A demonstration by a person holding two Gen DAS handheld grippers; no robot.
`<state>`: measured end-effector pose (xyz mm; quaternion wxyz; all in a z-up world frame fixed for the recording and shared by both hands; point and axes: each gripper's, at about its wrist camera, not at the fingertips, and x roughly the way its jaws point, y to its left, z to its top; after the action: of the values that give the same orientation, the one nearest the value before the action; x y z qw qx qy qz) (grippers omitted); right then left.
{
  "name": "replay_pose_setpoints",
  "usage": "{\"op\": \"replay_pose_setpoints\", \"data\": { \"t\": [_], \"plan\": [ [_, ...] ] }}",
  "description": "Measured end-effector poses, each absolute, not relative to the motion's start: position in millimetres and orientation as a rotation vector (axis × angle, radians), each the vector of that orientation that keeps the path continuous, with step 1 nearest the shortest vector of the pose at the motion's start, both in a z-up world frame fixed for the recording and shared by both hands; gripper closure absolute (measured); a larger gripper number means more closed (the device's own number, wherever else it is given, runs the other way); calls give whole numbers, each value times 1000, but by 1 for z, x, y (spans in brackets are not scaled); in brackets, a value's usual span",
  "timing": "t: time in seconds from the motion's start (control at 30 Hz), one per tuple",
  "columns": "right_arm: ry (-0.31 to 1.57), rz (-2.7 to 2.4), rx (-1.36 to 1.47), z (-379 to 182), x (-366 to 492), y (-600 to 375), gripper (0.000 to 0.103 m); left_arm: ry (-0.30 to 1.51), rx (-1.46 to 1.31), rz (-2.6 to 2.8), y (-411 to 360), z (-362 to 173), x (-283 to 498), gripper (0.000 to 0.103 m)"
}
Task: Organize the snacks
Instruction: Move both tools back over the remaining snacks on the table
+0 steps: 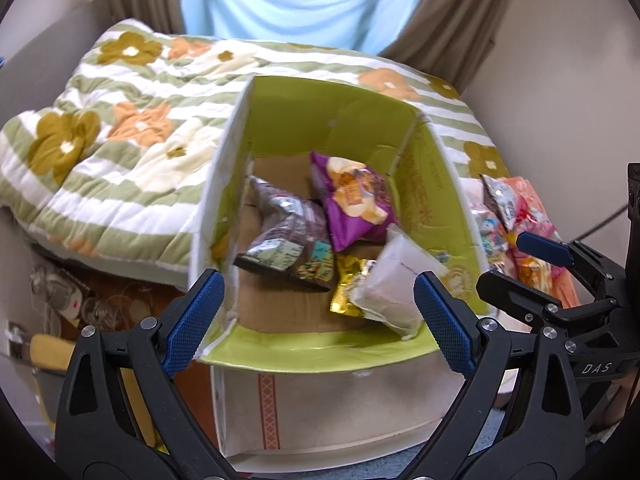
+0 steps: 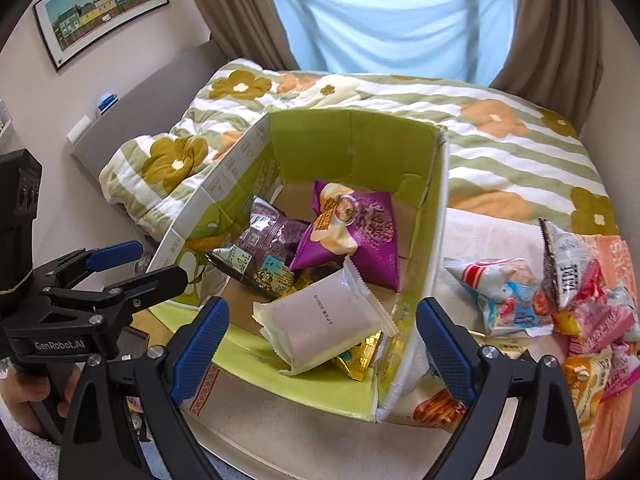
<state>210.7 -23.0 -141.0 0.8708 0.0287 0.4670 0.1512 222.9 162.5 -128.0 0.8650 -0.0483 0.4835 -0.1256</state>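
A cardboard box with green inner walls (image 1: 320, 116) (image 2: 352, 140) stands on the bed edge. Inside lie a purple snack bag (image 1: 352, 200) (image 2: 356, 232), a dark brown bag (image 1: 288, 240) (image 2: 264, 252), a gold packet (image 1: 346, 292) (image 2: 360, 356) and a white packet (image 1: 396, 284) (image 2: 324, 320). My left gripper (image 1: 320, 320) is open and empty over the box's near wall; it also shows in the right wrist view (image 2: 140, 264). My right gripper (image 2: 320, 344) is open and empty above the white packet; it also shows in the left wrist view (image 1: 524, 260). A pile of loose snack bags (image 2: 560, 300) (image 1: 516, 216) lies right of the box.
The box sits on a bed with a green-striped flower quilt (image 1: 120, 128) (image 2: 520, 152). Curtains and a blue sheet (image 2: 392, 20) hang behind. A framed picture (image 2: 100, 4) is on the left wall. Clutter and cables (image 1: 80, 300) lie on the floor at left.
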Motion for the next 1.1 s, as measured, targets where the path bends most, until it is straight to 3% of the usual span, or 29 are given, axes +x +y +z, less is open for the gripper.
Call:
{"op": "replay_pose_setpoints", "data": {
  "t": [0.67, 1.1],
  "plan": [
    [894, 28, 131, -117, 142, -176, 10, 969, 28, -501, 1, -106, 211, 8],
    [1014, 52, -5, -156, 141, -283, 10, 1068, -43, -313, -133, -130, 262, 8]
  ]
}}
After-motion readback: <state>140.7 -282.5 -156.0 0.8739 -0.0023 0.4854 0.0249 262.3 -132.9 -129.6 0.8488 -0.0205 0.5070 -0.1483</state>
